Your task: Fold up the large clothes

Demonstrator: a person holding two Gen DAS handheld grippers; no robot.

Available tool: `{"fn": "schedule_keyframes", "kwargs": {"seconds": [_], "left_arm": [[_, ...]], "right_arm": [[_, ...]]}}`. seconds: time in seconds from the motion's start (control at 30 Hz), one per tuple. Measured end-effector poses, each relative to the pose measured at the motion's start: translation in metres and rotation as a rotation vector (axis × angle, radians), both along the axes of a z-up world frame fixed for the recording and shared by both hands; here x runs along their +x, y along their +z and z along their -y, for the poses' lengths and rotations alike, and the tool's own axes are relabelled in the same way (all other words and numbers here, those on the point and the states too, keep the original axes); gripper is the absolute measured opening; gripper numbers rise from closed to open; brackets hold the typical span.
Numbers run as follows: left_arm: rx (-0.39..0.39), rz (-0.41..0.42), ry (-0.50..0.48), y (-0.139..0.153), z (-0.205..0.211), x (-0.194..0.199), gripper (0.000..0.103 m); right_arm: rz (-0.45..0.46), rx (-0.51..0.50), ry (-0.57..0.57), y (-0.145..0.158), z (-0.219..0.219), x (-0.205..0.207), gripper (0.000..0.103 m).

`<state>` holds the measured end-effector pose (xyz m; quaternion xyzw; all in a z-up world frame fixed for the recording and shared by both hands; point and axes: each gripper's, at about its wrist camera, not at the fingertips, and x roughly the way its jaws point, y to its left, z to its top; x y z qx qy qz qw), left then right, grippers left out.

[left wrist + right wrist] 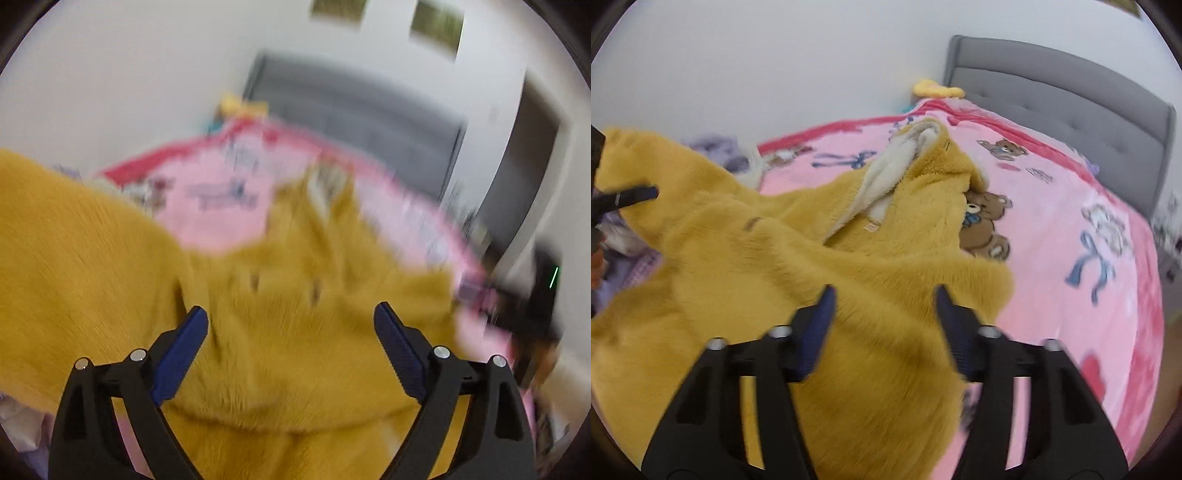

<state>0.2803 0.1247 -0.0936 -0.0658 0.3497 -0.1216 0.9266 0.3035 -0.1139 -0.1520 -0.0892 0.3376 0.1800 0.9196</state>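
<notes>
A large mustard-yellow fleece garment (812, 266) with a cream lining (890, 170) lies crumpled on a bed with a pink teddy-bear blanket (1052, 229). It also fills the left wrist view (277, 350), which is blurred. My left gripper (291, 317) is open just above the fleece. It shows at the far left of the right wrist view, its fingertip (639, 194) against the garment's raised edge. My right gripper (884, 295) is open, with fleece bulging between its fingers.
A grey padded headboard (1071, 96) stands at the far end of the bed against a white wall. A yellow toy (934, 88) sits near the headboard. Lilac and white cloth (716, 151) lies at the bed's left side. A dark doorway (524, 162) is to the right.
</notes>
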Motion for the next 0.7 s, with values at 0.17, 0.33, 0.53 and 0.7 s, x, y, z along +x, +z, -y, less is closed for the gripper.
{"fn": "schedule_keyframes", "kwargs": {"seconds": [0.17, 0.33, 0.53, 0.7], "left_arm": [[0.000, -0.235, 0.065, -0.070, -0.002, 0.026, 0.079], [0.022, -0.324, 0.073, -0.103, -0.011, 0.029, 0.078], [0.042, -0.218, 0.037, -0.071, -0.010, 0.004, 0.078], [0.113, 0.128, 0.142, -0.002, -0.026, -0.085, 0.098]], "right_arm": [[-0.135, -0.152, -0.052, -0.043, -0.010, 0.048, 0.036], [-0.214, -0.229, -0.134, -0.081, 0.001, 0.054, 0.037], [-0.119, -0.222, -0.092, -0.062, -0.014, 0.035, 0.050], [0.087, -0.003, 0.016, -0.014, -0.028, -0.032, 0.083]]}}
